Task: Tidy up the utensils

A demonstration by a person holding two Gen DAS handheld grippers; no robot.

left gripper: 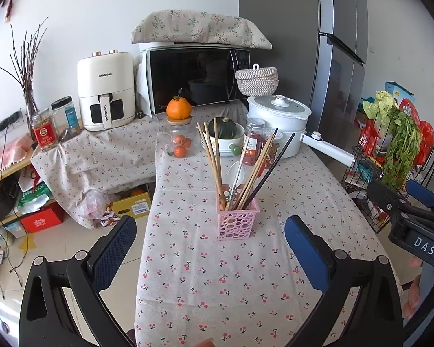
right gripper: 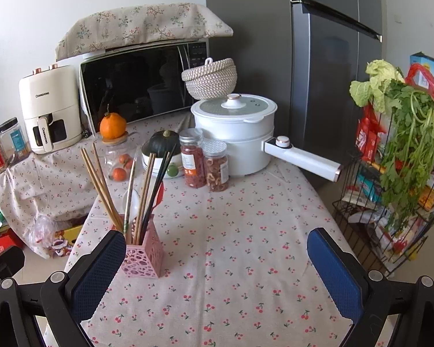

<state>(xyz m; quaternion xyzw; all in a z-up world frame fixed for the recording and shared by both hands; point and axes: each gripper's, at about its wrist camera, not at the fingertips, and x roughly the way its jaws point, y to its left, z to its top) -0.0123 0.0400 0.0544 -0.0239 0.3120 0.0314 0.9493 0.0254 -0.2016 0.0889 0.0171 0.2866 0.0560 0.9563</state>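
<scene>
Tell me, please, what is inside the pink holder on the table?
The pink holder contains several wooden chopsticks, one black chopstick and a white spoon, all standing and leaning. Their lower ends are hidden by the holder's wall.

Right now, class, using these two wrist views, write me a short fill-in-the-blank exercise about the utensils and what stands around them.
1. The chopsticks stand in a ____ perforated holder.
2. Both the left gripper and right gripper are ____ and hold nothing.
3. The orange sits on the lid of a glass ____.
4. The white pot stands in front of the grey ____.

Missing words: pink; open; jar; fridge
</scene>
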